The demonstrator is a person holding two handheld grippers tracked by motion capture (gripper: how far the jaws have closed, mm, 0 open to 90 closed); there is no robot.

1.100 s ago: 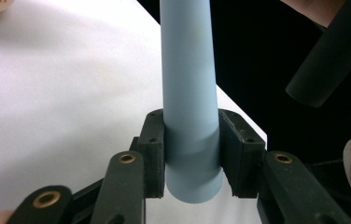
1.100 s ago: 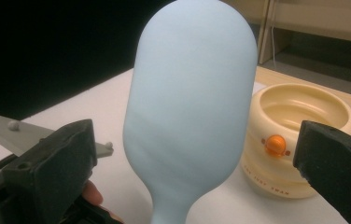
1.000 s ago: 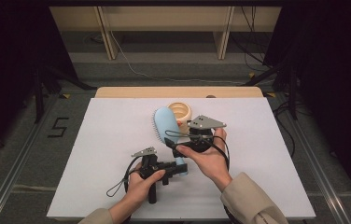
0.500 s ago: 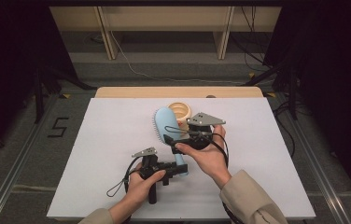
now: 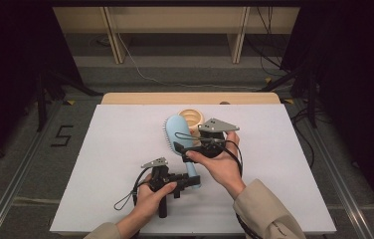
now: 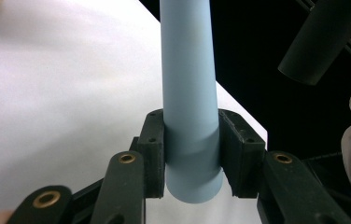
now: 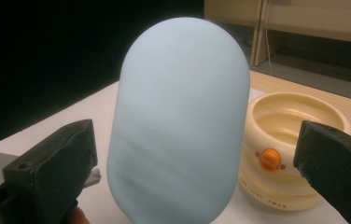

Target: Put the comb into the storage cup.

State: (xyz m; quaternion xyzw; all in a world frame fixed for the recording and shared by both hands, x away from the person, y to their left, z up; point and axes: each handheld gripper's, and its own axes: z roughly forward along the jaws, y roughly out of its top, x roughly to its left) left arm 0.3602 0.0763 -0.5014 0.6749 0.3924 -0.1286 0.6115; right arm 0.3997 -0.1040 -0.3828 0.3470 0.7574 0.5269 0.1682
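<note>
Nothing has moved since a second ago: the blue hairbrush [image 5: 179, 137] stays clamped by its handle in the left gripper [image 6: 191, 154], its head between the right gripper's [image 7: 197, 163] open jaws, cream bowl [image 7: 299, 140] just beyond

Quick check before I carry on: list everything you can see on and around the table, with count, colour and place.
Light blue plastic hairbrush: one, mid-table, handle clamped in the left gripper.
Cream round plastic bowl-shaped container: one, orange dot on its side, just behind the brush head.
White table: one, wooden edge at the far side.
Wooden shelf frame: one, beige, beyond the table.
Cables on floor: several, white and black, behind the table.
Left gripper: black, shut on the brush handle.
Right gripper: black, jaws open either side of the brush head.
Hands: two, beige sleeves.
</note>
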